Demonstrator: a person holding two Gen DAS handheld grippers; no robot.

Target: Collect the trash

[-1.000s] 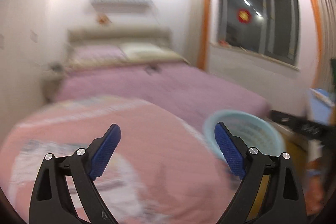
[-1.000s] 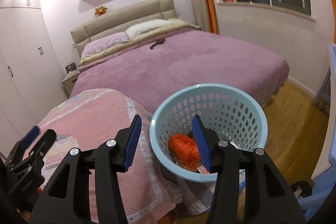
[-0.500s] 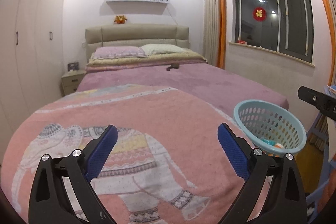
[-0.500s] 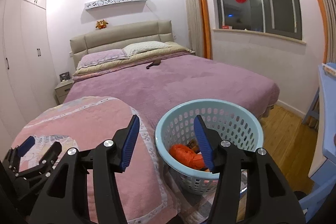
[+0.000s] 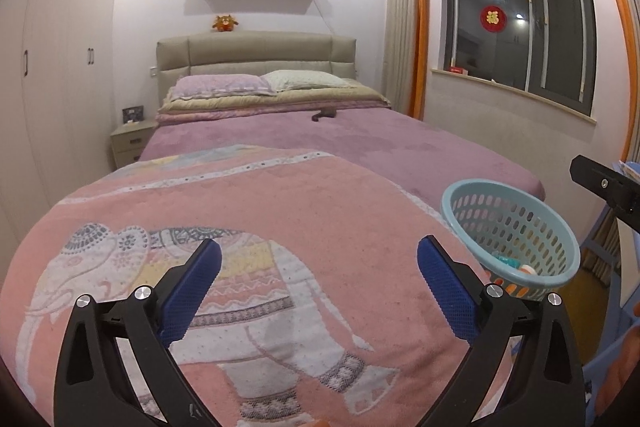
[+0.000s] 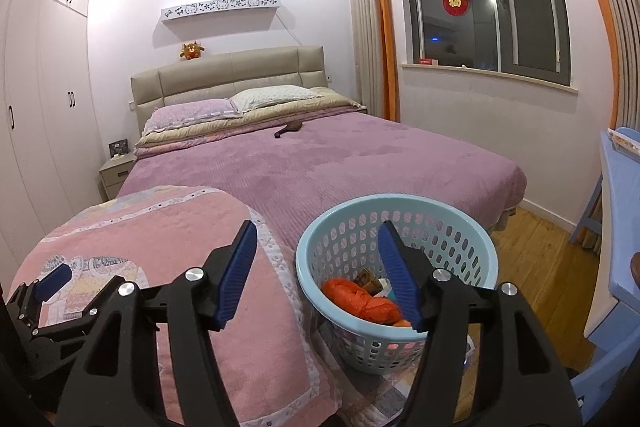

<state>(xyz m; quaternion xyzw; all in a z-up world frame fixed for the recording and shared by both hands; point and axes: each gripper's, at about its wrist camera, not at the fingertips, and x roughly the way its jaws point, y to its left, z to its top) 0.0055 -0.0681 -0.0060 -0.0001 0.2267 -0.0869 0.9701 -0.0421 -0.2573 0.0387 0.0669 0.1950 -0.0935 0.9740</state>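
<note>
Both claws wide open, nothing held. Left claw up over the pink elephant blanket. Right claw up near the light blue basket, one blue pad in front of its rim.

Trash already in the basket: an orange crumpled bag at the bottom, with some brown and white bits just beside it. Basket at about 3 o'clock in the left view, just beside the blanket's edge.

Looks like a pause between pickups, or close to the end. No loose trash plain to see on the blanket or the purple bed. One small dark thing far up the bed near the pillows, about 12 o'clock; too small to tell what. If that is trash, next move needs a long reach up the bed, a gentle pinch, then back to the basket for a drop.

Right view shows deep into the basket, plus the wood floor at 3 o'clock and the left claw low at 9 o'clock. Left view shows the whole elephant picture, but only a peek of the basket's inside, and a black bit of the right tool at 3 o'clock.
</note>
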